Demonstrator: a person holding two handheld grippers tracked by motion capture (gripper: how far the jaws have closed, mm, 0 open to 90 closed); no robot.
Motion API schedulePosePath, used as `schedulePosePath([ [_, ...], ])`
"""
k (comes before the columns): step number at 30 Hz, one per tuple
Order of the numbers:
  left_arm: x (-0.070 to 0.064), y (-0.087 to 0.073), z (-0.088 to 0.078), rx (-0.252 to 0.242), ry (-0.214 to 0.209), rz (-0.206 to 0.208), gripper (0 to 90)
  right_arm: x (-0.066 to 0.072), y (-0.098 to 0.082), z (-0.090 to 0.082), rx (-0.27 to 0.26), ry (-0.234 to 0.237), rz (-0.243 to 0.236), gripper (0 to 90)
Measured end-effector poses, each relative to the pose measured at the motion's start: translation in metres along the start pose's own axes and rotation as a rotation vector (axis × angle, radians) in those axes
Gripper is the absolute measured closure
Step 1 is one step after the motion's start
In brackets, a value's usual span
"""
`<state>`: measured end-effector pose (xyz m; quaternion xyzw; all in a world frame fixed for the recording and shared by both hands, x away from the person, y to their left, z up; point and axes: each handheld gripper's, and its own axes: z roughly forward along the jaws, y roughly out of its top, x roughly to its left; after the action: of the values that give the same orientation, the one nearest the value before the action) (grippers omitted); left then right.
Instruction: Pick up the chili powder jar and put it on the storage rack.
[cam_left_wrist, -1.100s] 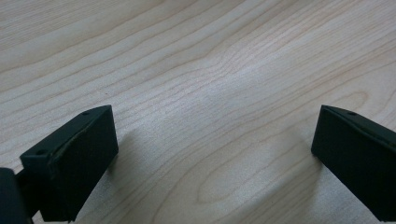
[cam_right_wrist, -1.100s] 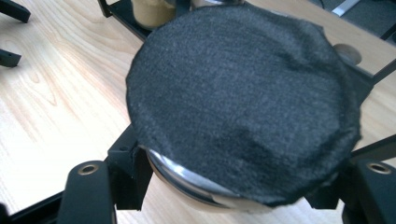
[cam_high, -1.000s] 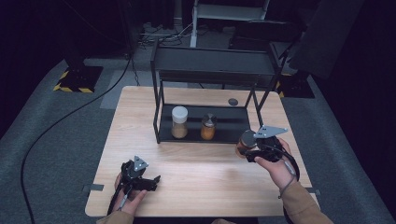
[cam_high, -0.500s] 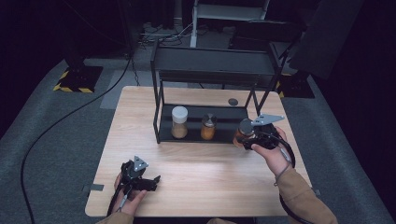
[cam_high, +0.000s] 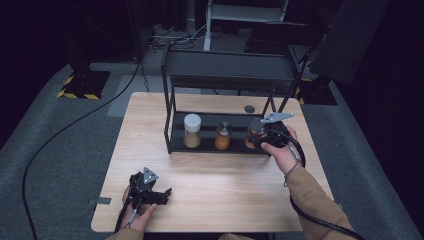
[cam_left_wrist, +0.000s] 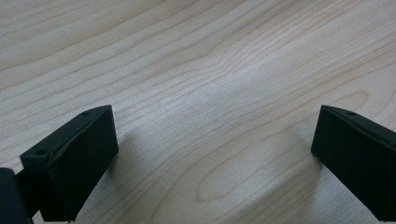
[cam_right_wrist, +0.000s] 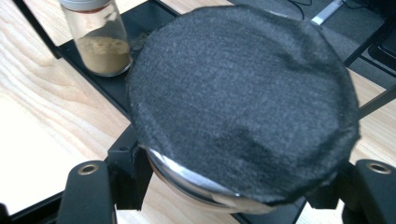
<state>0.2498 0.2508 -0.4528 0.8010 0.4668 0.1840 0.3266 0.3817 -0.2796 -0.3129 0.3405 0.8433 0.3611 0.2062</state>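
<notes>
We log three jars on the black rack's (cam_high: 172, 131) lower shelf: a white-lidded jar (cam_high: 192, 131) of tan powder, a middle jar (cam_high: 223, 136) of orange contents, and a third jar (cam_high: 254, 133) clamped in the right gripper (cam_high: 261, 136); the right gripper view adds its black felt-covered lid (cam_right_wrist: 243, 98); the left gripper (cam_left_wrist: 210, 154) rests wide open on the wooden table (cam_high: 220, 190).

Pale wood-grain table (cam_high: 210, 165) under a black metal rack (cam_high: 230, 75) — dark grey carpet (cam_high: 60, 150) around, yellow-and-black hazard stripes (cam_high: 75, 93) on a base at far left. White-lidded jar (cam_high: 192, 131) of tan powder, silver-capped jar (cam_high: 223, 136) of orange. Black grippers, left (cam_high: 165, 192) and right (cam_high: 256, 139) — black felt disc over a silver-rimmed lid (cam_right_wrist: 243, 98), tan sleeve (cam_high: 310, 200).
</notes>
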Motion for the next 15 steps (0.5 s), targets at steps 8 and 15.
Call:
schedulePosePath([
  [8, 0.0, 0.0, 0.0, 0.0, 0.0, -0.001, 0.2, -0.004, 0.004, 0.022, 0.013, -0.017, 0.028, 31.3],
  [15, 0.0, 0.0, 0.0, 0.0, 0.001, 0.0, 0.2, -0.008, 0.002, 0.041, 0.039, -0.03, 0.056, 31.3],
])
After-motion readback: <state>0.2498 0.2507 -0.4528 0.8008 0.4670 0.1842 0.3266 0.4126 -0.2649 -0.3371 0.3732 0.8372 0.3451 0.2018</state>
